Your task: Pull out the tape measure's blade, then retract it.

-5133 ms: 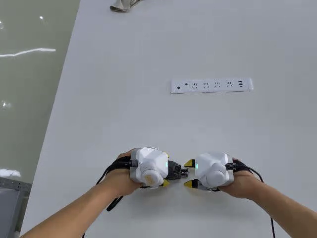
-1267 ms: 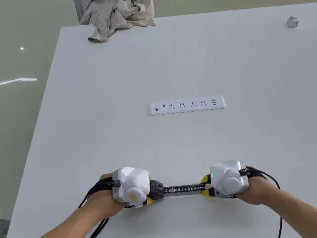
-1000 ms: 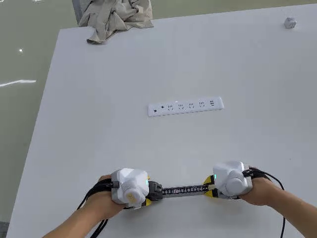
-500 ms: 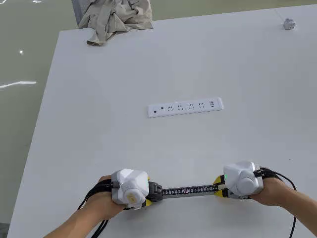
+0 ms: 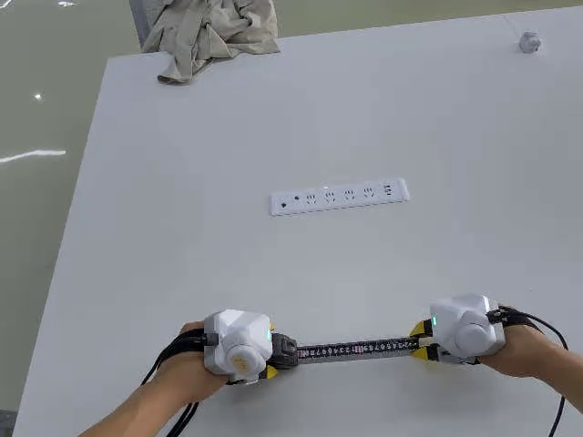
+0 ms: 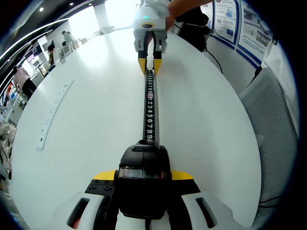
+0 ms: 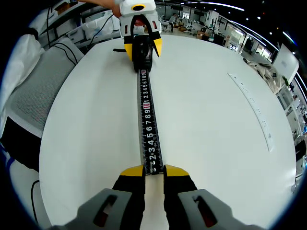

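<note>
Tape measure case (image 6: 144,189), black, is clamped between the yellow-tipped jaws of the left gripper (image 6: 144,175). The tip of the blade (image 7: 147,120) is pinched in the nearly closed jaws of the right gripper (image 7: 153,170). Between them, the dark blade with white numerals is stretched straight, low over the bench (image 5: 273,109). The pull-out step is judged under way; next, the tip must be guided back steadily toward the case. A power strip (image 5: 339,197) is seen farther back.

Head view: cloth (image 5: 214,27) at eleven o'clock is cut by the top edge; speck (image 5: 528,41) at one o'clock cannot be identified; tip of the blade (image 5: 355,349) is hidden by the right gripper (image 5: 419,340)
</note>
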